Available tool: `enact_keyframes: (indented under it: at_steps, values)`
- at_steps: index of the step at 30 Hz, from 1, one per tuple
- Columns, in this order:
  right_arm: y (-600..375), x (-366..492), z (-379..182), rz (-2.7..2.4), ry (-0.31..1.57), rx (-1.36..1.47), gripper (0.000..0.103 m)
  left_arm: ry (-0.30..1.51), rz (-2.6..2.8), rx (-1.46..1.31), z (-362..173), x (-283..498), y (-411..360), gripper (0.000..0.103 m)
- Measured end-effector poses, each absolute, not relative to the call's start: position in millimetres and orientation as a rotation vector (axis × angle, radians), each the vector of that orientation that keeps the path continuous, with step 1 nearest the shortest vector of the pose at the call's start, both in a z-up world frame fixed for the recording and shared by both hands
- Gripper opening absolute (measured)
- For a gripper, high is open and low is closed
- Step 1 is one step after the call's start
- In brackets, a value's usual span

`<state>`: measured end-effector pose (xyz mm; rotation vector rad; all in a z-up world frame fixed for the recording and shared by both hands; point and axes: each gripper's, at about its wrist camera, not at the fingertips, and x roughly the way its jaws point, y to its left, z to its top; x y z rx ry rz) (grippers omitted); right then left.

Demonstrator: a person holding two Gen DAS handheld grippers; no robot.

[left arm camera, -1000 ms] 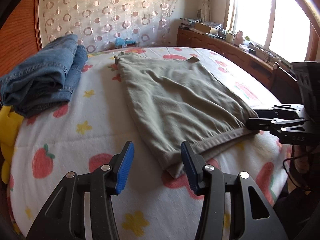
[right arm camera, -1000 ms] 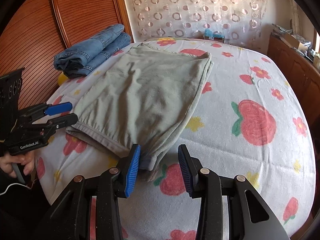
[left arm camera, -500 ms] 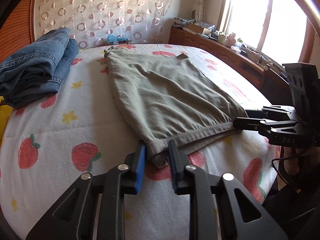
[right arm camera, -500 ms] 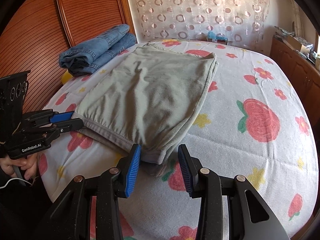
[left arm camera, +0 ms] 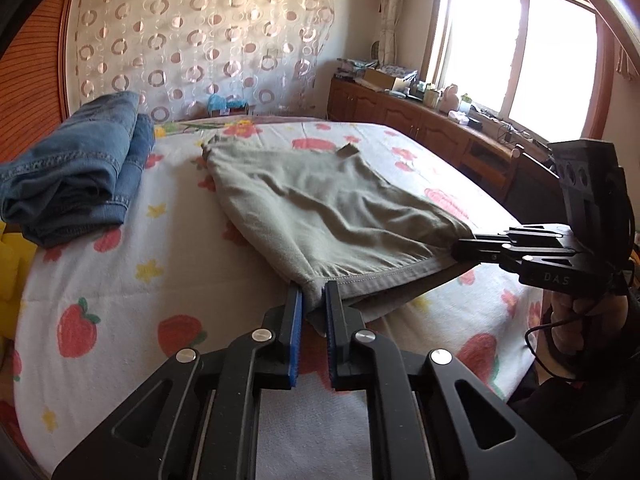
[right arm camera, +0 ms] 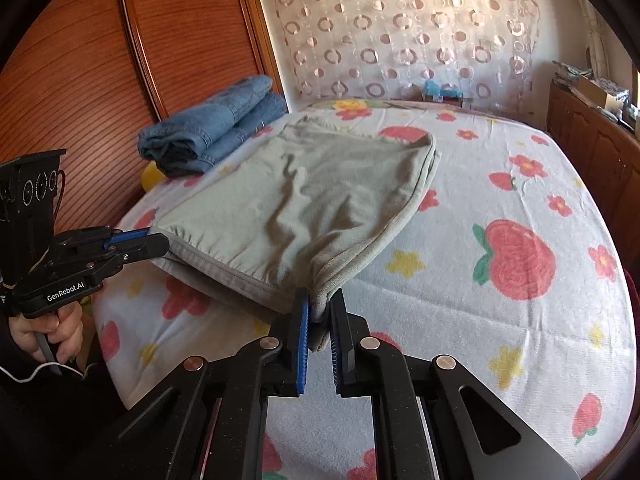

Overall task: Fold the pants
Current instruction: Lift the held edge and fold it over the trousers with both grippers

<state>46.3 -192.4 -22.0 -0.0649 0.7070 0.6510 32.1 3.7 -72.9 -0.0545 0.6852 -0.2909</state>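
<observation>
While the grey-green pants (left arm camera: 320,208) lie flat across the middle of the bed (left arm camera: 120,280), already doubled so the two legs stack one on the other, both tools have pinched the near edge: the left hand-held gripper (left arm camera: 314,300) has its blue pads drawn narrow on the corner at 6 o'clock in its own view, and the right hand-held gripper (right arm camera: 320,312) is clamped just as narrowly on the opposite near corner, seen at 3 o'clock from the left camera (left arm camera: 476,246). From the right camera the left tool sits at 9 o'clock (right arm camera: 156,242), biting the same hem. Holding both corners at once makes sense, I judge, because it keeps the stacked layers together and the hem taut, so the near end can be carried toward the far end at 12 o'clock as one straight fold without the under layer slipping. The near edge looks slightly raised off the sheet, with shadow beneath it, which suggests the lift is starting. A folded pair of blue jeans (left arm camera: 76,176) rests at 10 o'clock near the wooden headboard (right arm camera: 100,80), well apart from the pants, likely set aside as finished. The main risk is an uneven lift, which would skew the fold or wrinkle the already creased top layer
</observation>
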Motion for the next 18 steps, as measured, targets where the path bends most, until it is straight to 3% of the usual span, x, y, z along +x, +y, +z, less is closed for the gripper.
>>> enact_keyframes:
  at_steps: [18]
  values:
    - [-217, 33, 24, 0.678, 0.554, -0.018, 0.008, 0.542, -0.323, -0.052, -15, 20, 7, 0.011]
